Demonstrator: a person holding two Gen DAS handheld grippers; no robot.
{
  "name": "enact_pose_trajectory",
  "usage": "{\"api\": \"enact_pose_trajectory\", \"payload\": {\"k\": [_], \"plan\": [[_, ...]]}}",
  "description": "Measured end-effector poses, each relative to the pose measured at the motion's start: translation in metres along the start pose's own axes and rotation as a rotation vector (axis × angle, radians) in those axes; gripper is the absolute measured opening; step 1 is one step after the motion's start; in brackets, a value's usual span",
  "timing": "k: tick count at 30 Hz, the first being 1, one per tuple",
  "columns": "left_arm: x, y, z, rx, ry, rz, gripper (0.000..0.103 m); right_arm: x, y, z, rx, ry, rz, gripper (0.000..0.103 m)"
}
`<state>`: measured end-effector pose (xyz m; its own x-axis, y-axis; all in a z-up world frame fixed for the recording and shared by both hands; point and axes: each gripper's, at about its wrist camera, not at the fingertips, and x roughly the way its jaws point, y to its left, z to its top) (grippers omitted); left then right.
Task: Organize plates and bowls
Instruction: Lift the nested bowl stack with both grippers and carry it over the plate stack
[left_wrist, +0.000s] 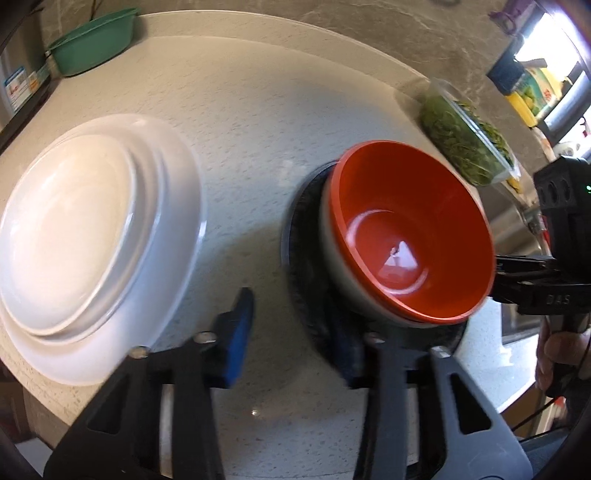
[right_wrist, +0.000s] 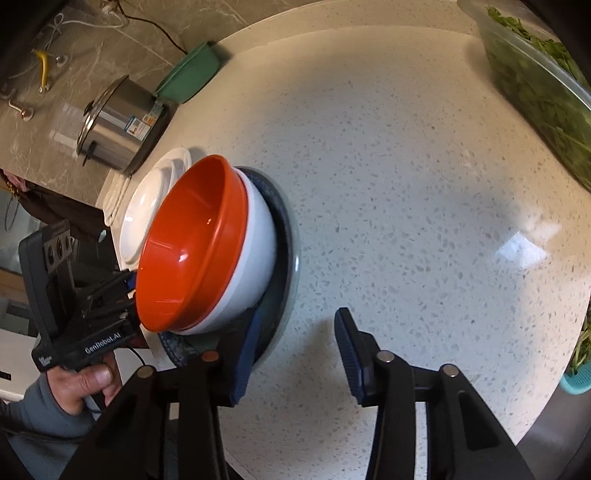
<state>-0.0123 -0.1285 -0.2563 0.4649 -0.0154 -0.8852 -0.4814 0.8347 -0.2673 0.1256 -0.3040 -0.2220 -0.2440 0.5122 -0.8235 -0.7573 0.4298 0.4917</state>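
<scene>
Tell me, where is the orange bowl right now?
The orange bowl sits nested in a white bowl on a dark plate, right of the stacked white plates in the left wrist view.

On the countertop (right_wrist: 406, 184), the top bowl (left_wrist: 410, 236) sits nested in a second bowl (left_wrist: 343, 273), which stands on a plate (left_wrist: 299, 258). Left of that stack lies a pile of plates (left_wrist: 92, 236), apparently three. Behind the pile sits a basin (left_wrist: 92, 44); behind and right of the stack, a tub of greens (left_wrist: 465, 144).
</scene>
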Motion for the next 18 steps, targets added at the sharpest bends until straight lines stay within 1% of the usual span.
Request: {"api": "enact_pose_trajectory", "payload": {"k": [2, 3, 4, 5, 6, 7, 8, 9, 11, 14, 16, 18], "plan": [[0.001, -0.002, 0.002, 0.003, 0.014, -0.005, 0.027, 0.0, 0.0, 0.002, 0.017, -0.002, 0.009, 0.035], [0.003, -0.002, 0.003, -0.003, 0.023, -0.018, 0.026, 0.0, 0.0, 0.003, 0.028, -0.002, 0.028, 0.031], [0.005, -0.001, 0.004, -0.009, 0.037, -0.033, 0.026, 0.001, -0.005, 0.003, 0.067, 0.005, 0.07, 0.026], [0.006, -0.001, 0.005, -0.011, 0.047, -0.04, 0.026, 0.003, -0.01, 0.002, 0.11, 0.017, 0.113, 0.026], [0.009, 0.0, 0.005, -0.014, 0.058, -0.047, 0.026, 0.006, -0.016, 0.001, 0.153, 0.038, 0.152, 0.029], [0.01, 0.0, 0.005, -0.014, 0.066, -0.05, 0.026, 0.005, -0.018, 0.0, 0.165, 0.035, 0.141, 0.042], [0.012, -0.002, 0.005, -0.012, 0.075, -0.049, 0.026, 0.005, -0.016, 0.0, 0.157, 0.029, 0.097, 0.046], [0.014, -0.002, 0.006, -0.014, 0.08, -0.049, 0.026, 0.005, -0.016, 0.001, 0.159, 0.035, 0.071, 0.048], [0.015, -0.002, 0.008, -0.044, 0.086, -0.06, 0.026, 0.004, -0.019, 0.002, 0.22, 0.053, 0.049, 0.048], [0.019, 0.0, 0.01, -0.083, 0.113, -0.07, 0.028, 0.002, -0.025, 0.006, 0.315, 0.047, 0.033, 0.049], [0.021, 0.001, 0.012, -0.105, 0.122, -0.074, 0.028, 0.001, -0.026, 0.008, 0.317, 0.043, 0.024, 0.049], [0.022, 0.0, 0.012, -0.1, 0.115, -0.068, 0.028, 0.002, -0.028, 0.011, 0.321, 0.027, 0.032, 0.048]]}}
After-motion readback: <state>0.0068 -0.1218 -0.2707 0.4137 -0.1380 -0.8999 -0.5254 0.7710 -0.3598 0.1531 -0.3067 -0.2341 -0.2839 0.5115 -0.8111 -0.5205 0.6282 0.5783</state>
